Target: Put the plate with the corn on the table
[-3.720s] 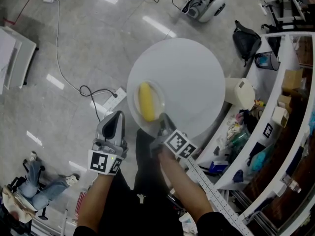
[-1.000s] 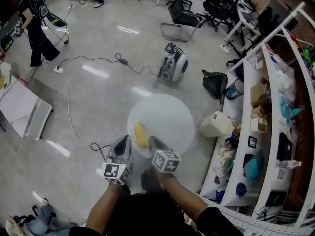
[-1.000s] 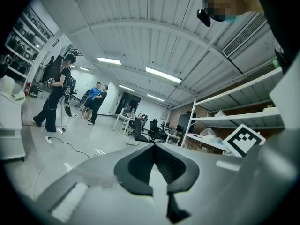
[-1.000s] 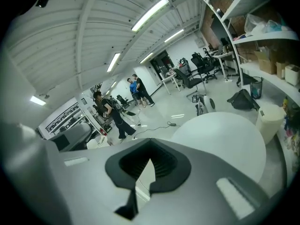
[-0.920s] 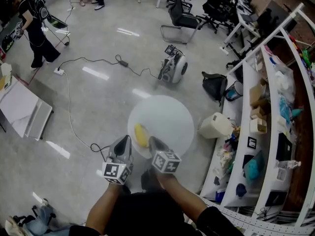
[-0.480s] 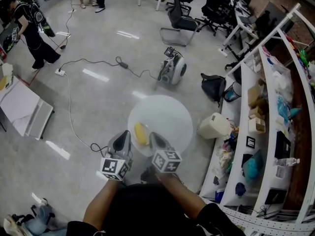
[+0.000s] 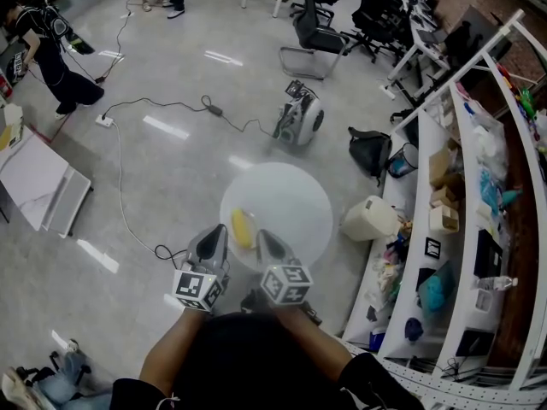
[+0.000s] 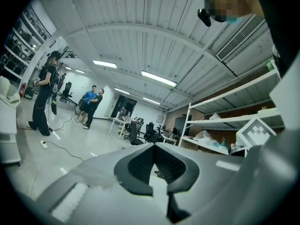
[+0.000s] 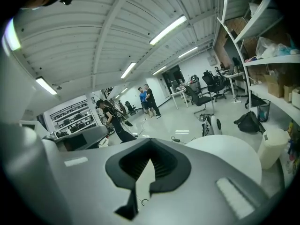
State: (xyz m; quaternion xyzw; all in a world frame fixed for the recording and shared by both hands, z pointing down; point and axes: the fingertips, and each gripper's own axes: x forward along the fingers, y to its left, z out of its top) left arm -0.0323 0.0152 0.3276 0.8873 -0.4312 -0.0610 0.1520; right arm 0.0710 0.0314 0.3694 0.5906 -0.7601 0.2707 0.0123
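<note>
A yellow corn cob [image 7: 243, 227] lies on a clear plate [image 7: 234, 239] at the near left edge of the round white table [image 7: 295, 199]. Both grippers are held close to the person's body, short of the table and pointing towards it. My left gripper [image 7: 214, 231] is shut and holds nothing; it sits left of the plate. My right gripper [image 7: 261, 237] is also shut and empty, just right of the plate and not touching it. In the right gripper view the shut gripper [image 9: 149, 159] has the table top [image 9: 229, 161] beyond it. The left gripper view shows that gripper [image 8: 153, 146] against the room only.
A white bin [image 7: 367, 219] stands right of the table, with white shelves [image 7: 466, 229] full of items beyond it. A small wheeled machine [image 7: 299, 114], a black bag [image 7: 372, 148], floor cables [image 7: 128, 195] and office chairs [image 7: 312, 24] lie farther off. A person [image 7: 43, 49] stands far left.
Earlier the right gripper was at the plate's rim; it has since come off it. Over the last second both grippers have drawn back a little towards the body.
</note>
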